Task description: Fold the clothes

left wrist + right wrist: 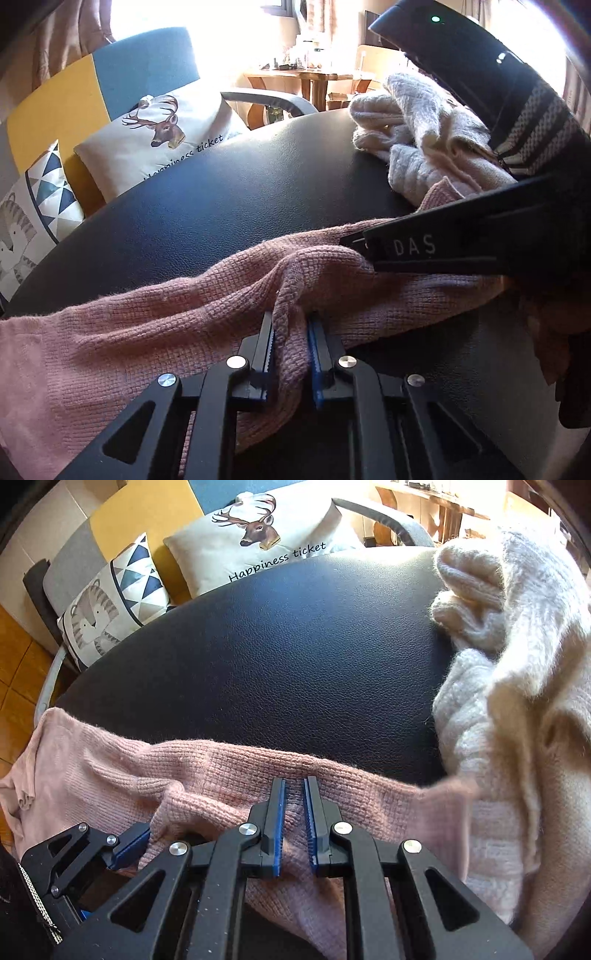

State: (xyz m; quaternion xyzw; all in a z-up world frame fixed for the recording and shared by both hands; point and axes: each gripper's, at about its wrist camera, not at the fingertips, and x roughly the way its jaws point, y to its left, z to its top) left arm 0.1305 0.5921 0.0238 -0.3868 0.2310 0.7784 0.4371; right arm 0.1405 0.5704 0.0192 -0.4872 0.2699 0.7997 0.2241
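A pink knitted sweater (147, 325) lies bunched along the near edge of a black leather-covered table (221, 206). My left gripper (290, 325) is shut on a raised fold of it, with the knit pinched between the blue pads. My right gripper (294, 786) is shut on the sweater's (221, 771) upper edge, a strip of pink knit between its jaws. In the left wrist view one of the right gripper's fingers (406, 247) reaches in from the right onto the same edge. The left gripper's fingers (129, 843) show at the lower left of the right wrist view.
A cream fluffy sweater (517, 664) lies heaped on the table's (277, 646) right side, also in the left wrist view as the cream heap (424, 147). Behind the table a sofa holds a deer cushion (258, 539) and a cat cushion (107, 605). A grey armrest (266, 98) and a wooden side table (306, 79) stand beyond.
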